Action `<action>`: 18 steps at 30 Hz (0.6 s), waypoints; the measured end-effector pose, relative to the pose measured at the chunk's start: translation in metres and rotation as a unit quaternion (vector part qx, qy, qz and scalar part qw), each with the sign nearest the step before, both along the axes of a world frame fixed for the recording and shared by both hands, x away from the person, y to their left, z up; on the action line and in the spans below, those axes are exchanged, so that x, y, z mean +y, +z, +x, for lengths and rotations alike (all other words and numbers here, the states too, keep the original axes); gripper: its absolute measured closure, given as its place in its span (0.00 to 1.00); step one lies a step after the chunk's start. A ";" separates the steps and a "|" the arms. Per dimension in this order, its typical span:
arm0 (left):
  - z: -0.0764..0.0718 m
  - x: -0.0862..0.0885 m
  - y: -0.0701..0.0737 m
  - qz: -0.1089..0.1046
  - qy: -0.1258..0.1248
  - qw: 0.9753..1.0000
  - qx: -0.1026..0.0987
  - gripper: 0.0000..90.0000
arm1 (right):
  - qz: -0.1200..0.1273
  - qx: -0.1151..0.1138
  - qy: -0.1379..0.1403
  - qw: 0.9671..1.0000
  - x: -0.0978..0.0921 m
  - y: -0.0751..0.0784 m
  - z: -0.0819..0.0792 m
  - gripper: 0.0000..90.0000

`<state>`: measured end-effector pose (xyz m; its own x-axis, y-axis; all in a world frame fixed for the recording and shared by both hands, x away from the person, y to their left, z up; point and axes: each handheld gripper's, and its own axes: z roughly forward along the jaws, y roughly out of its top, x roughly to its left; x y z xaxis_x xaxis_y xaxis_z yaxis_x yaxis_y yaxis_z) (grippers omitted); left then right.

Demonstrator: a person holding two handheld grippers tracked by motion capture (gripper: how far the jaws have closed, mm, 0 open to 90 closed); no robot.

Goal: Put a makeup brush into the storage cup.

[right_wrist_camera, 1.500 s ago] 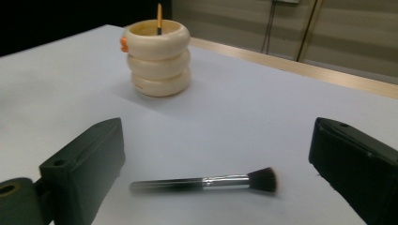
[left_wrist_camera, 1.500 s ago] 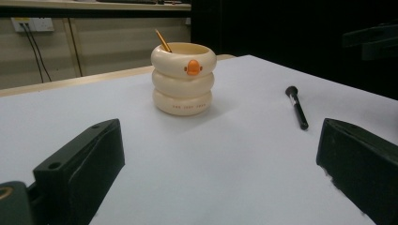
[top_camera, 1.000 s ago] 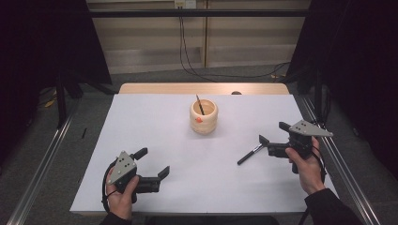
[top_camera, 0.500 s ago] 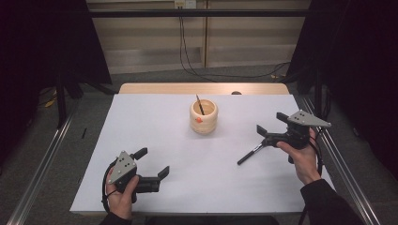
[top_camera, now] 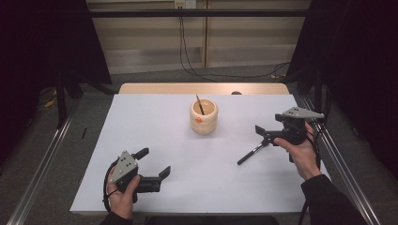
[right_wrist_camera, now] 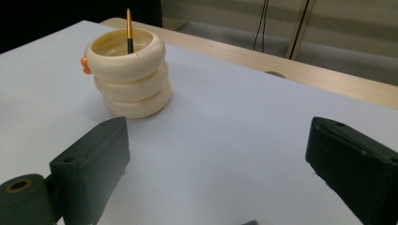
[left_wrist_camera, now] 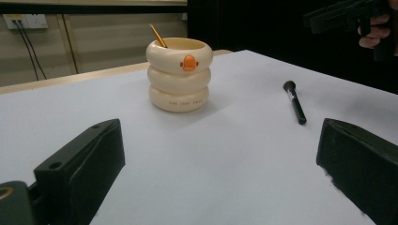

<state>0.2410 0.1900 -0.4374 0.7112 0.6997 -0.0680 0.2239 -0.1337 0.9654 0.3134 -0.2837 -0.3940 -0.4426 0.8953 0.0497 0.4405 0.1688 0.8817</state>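
**A:** Nearest the person, the left gripper (top_camera: 152, 165) sits low at the front edge of the white table (top_camera: 141, 122), jaws wide apart, nothing between them. Idle, by the look of it.

**B:** And the working side?

**A:** The right gripper (top_camera: 262, 132) hovers above the right part of the table, jaws also spread and empty. The makeup brush (top_camera: 252, 152) lies flat just below and in front of its tips, dark handle running toward the person, bristle head toward the gripper. In the left gripper view the brush (left_wrist_camera: 294, 101) lies apart from everything, well right of the cup.

**B:** So the pick is the step in hand?

**A:** My reading, yes. To do it well: drop the jaws straight down across the handle, not the bristle head, roughly mid-length so it does not tip. Close square to the shaft; it is thin and round and could roll away.

**B:** Farther back?

**A:** The cream ringed cup (top_camera: 204, 116) stands upright mid-table, one thin gold-tipped stick (right_wrist_camera: 129, 30) leaning inside. Probable destination. Enter handle-first, steeply, clear of that stick.
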 end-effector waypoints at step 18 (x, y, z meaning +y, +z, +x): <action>0.001 0.000 -0.001 -0.005 -0.005 1.000 0.005 0.01 | -0.009 0.154 -0.039 0.987 0.002 -0.005 0.020 0.14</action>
